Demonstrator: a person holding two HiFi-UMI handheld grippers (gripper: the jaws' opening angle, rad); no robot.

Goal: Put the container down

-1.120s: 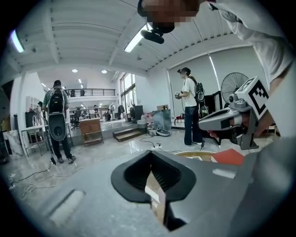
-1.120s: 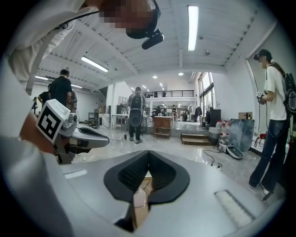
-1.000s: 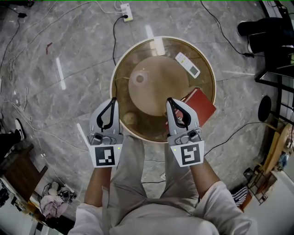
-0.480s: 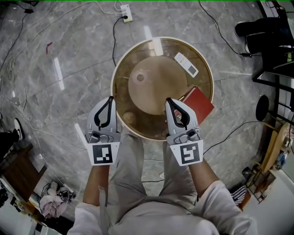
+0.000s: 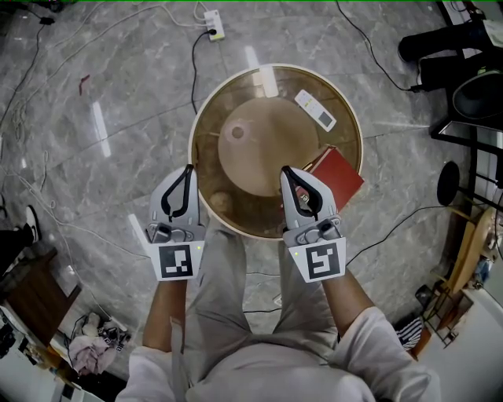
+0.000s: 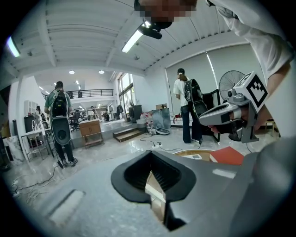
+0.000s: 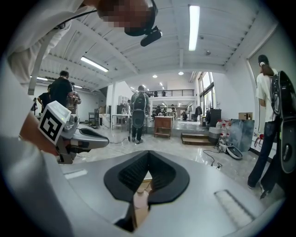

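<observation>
A flat red container (image 5: 341, 176) lies on the right side of a round glass-topped table (image 5: 203, 118); it also shows in the left gripper view as the red container (image 6: 228, 156). No gripper touches it. My left gripper (image 5: 187, 170) hovers at the table's near left rim, shut and empty, its jaws together at the left gripper (image 6: 151, 155). My right gripper (image 5: 287, 171) is over the near right part of the table, just left of the red container, with its jaws together at the right gripper (image 7: 148, 154) and nothing between them.
A white remote (image 5: 315, 110) lies on the glass at the back right. Under the glass is a tan cone-shaped base (image 5: 255, 153). A power strip (image 5: 213, 21) and cables lie on the marble floor. Black equipment (image 5: 452, 47) stands at the far right. People (image 6: 187, 109) stand around the hall.
Both grippers have drifted very slightly to the left, still shut. The red container and the remote have not moved on the table.
</observation>
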